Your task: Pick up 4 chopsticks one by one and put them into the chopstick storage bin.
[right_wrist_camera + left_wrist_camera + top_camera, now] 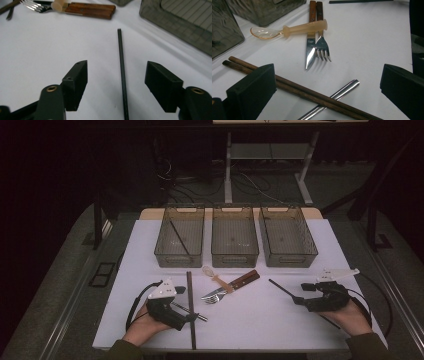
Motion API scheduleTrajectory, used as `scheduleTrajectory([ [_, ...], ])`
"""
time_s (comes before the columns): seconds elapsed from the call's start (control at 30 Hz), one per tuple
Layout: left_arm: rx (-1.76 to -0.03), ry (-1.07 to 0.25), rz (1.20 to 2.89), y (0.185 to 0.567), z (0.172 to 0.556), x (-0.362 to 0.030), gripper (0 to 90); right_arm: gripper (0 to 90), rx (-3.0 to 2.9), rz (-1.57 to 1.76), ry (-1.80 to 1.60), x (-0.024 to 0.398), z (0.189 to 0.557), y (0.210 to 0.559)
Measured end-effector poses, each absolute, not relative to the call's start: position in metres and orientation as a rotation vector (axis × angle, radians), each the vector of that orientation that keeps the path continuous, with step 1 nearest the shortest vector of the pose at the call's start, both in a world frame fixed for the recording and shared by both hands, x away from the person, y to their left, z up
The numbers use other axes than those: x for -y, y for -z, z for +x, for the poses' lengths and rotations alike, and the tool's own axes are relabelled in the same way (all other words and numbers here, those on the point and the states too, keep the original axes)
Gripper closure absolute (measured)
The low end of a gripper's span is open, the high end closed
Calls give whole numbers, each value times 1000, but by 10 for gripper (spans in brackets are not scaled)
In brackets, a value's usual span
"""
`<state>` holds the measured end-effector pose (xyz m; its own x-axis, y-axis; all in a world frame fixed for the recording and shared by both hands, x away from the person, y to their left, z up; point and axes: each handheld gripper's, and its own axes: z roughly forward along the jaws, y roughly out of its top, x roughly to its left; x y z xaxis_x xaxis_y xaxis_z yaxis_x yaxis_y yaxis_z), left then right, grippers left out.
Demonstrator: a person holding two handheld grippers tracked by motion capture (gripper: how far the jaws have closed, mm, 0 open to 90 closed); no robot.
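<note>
Reaching toward a thin black chopstick (121, 70) lying flat on the white tabletop (250, 320), your right gripper (303, 296) has it lined up between its two black fingers (75, 82). They stand fairly wide apart, one to each side of the stick, and neither pad touches it, so nothing is held yet. In the high view, this chopstick (284, 290) lies at the right of the tabletop, in front of the rightmost of three smoky translucent plastic bins (287, 236) set in a row along the far edge.

Your left gripper (189, 316) rests low at the left, its fingers (252, 90) open and empty. Between them lies a pair of dark brown wooden chopsticks (294, 88) crossing over a shiny metal chopstick (337, 96). Beyond, near the middle of the tabletop, a knife and fork with wooden handles (315, 47) lie side by side, with a pale translucent plastic spoon (294, 28) resting across them. A single dark stick (178, 237) already leans inside the leftmost bin.

The step in hand looks like a pick-up of the black chopstick, part of sorting cutlery into the bins. Your next move calls for lowering the fingers around the stick, closing squarely on its narrow sides, then lifting without letting it roll or pivot.
</note>
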<state>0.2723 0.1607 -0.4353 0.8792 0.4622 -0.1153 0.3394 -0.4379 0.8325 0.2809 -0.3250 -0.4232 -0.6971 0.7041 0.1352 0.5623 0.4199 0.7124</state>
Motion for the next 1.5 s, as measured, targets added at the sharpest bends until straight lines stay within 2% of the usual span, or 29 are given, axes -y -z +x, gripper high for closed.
scheduleTrajectory([
  [0.23,-573,-166,2074,435,273,-161,0,545,-2484,1135,-1057,336,272,433],
  [0.47,-574,-163,2072,435,272,-160,0,701,-2497,1151,-1032,340,275,437],
  [1.17,-567,-163,2082,436,272,-159,0,842,-2564,1062,-945,334,275,445],
  [1.5,-563,-162,2081,435,272,-159,0,852,-2577,1051,-940,334,276,445],
])
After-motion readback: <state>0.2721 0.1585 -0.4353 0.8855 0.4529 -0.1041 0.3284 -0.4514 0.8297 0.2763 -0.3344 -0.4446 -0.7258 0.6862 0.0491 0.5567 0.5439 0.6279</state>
